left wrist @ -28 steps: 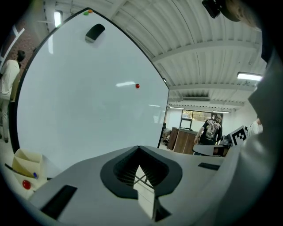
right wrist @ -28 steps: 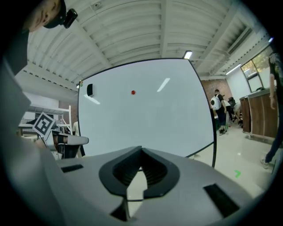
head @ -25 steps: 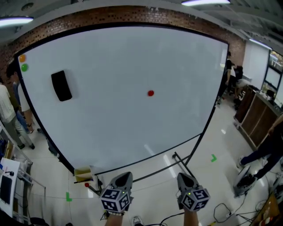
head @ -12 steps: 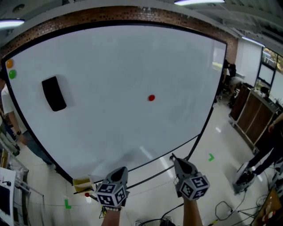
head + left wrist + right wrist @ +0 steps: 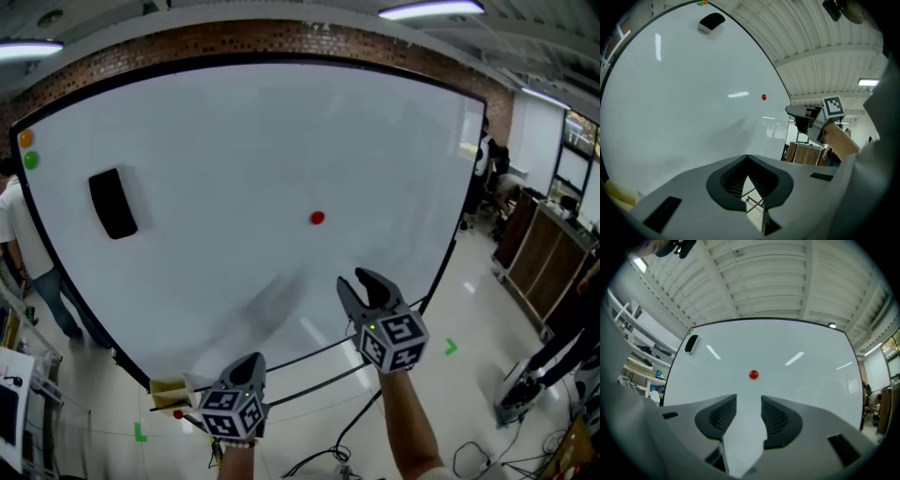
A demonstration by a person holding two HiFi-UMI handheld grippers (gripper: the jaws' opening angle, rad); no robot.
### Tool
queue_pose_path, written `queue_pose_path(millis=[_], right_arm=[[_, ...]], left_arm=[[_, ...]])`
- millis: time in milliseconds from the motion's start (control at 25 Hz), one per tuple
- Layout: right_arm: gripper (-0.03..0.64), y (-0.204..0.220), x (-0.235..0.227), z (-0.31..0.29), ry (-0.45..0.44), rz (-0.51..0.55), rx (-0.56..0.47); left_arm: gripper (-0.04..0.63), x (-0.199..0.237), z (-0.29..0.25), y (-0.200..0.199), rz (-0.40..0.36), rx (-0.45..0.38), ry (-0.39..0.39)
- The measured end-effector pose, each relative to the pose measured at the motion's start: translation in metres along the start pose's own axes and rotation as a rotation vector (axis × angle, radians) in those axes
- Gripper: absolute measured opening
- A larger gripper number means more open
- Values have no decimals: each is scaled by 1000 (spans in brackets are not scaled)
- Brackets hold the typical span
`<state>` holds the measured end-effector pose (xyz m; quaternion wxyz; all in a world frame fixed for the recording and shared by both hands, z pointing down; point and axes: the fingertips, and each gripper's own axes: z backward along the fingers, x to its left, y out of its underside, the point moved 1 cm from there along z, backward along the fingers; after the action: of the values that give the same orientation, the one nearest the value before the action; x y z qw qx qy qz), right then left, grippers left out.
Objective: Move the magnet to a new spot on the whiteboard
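A small red magnet (image 5: 317, 217) sticks near the middle of the big whiteboard (image 5: 234, 131). My right gripper (image 5: 366, 286) is raised in front of the board, below and a little right of the magnet, apart from it. Its jaws have just been opening and stand open with nothing between them. In the right gripper view the magnet (image 5: 753, 375) sits just above the gap of the right gripper (image 5: 749, 401). My left gripper (image 5: 246, 367) hangs low by the board's bottom edge, its tips (image 5: 747, 157) meeting, empty. The left gripper view shows the magnet (image 5: 764, 97) and the right gripper (image 5: 797, 111).
A black eraser (image 5: 112, 202) clings to the board's left side, with an orange magnet (image 5: 25, 139) and a green magnet (image 5: 31, 160) at the top left corner. A yellow object (image 5: 173, 387) lies by the board's lower rail. A person (image 5: 28, 253) stands left; wooden cabinets (image 5: 544, 253) stand right.
My right gripper has risen from low near the floor up toward the board and the magnet, and its jaws have opened. My left gripper has shifted slightly left and stayed low.
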<state>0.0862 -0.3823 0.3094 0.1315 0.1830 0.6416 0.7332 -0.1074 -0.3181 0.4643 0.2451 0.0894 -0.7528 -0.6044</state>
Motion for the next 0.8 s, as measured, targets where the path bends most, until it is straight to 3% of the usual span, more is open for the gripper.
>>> queue_pose_path(millis=[360, 800], right_arm=[[199, -57, 0, -70, -25, 143, -29], [199, -53, -4, -114, 18, 289, 35]], left_arm=[[-12, 0, -16, -4, -22, 14, -59], [-11, 4, -21, -8, -8, -5, -74]])
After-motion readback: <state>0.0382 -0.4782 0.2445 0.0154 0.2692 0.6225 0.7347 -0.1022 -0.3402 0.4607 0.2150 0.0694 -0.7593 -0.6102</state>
